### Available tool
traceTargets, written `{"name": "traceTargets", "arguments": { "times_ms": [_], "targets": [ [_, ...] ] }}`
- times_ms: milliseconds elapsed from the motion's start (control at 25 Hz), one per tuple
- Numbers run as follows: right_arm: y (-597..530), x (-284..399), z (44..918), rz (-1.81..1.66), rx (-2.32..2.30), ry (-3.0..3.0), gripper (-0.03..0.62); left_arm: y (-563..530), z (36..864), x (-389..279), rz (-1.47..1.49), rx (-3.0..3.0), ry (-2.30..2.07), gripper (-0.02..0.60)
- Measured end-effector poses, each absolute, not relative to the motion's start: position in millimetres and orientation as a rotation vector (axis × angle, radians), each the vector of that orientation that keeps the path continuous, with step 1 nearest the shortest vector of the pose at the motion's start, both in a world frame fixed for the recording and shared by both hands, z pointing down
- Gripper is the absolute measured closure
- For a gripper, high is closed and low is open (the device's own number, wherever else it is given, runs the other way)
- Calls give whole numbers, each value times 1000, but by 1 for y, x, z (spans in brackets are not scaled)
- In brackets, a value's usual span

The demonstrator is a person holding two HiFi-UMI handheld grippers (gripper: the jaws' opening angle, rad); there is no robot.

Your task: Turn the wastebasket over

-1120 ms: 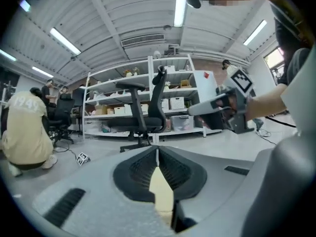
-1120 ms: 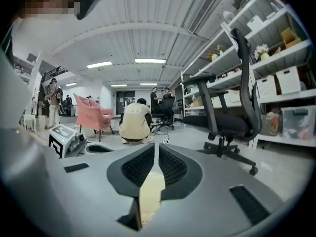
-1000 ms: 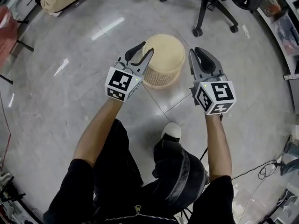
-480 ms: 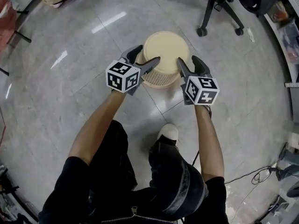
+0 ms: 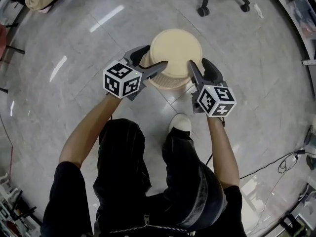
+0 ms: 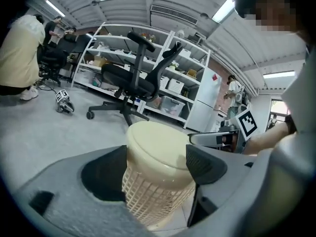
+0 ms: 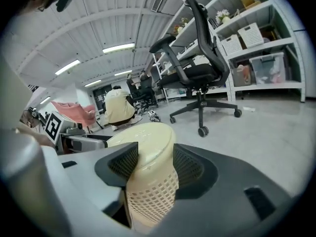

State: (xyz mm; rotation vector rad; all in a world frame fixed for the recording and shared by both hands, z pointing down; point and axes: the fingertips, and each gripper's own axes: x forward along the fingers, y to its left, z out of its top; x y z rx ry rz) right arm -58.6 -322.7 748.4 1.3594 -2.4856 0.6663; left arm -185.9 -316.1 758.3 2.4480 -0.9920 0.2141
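I'm looking down at a grey tiled floor [image 5: 74, 107] in a workroom. White shelving [image 6: 111, 43] runs along the far wall, and the print on its boxes is too small to read. 1 black office chair [image 6: 138, 78] stands in front of it; from the head view only its wheeled base shows, cut off at the top edge. 2 bystanders appear in the left gripper view, both partly cut off.

1 cream wastebasket [image 5: 175, 53] stands on the floor just beyond my operator's pale shoe [image 5: 180, 124], its solid closed face up and its mesh wall below.

The 2 grippers flank it. Each carries 1 cube with black-and-white square markers, with no legible text. The left gripper [image 5: 154, 56] has just been opening, and its jaws stand spread wide with the basket's top between them. The right gripper [image 5: 197, 63] opened and then eased inward a little, its jaws also apart around the basket's top. I can't tell whether either gripper's pads actually touch the basket.

1 thin cable [image 5: 276, 164] trails across the floor at the right.
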Motion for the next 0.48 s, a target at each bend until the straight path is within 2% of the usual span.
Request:
{"name": "traceTargets", "arguments": {
  "times_ms": [480],
  "targets": [
    [-230,58,752,687,1560,-2280,368,-248,760,-68,190,2565,-760,221]
  ]
}}
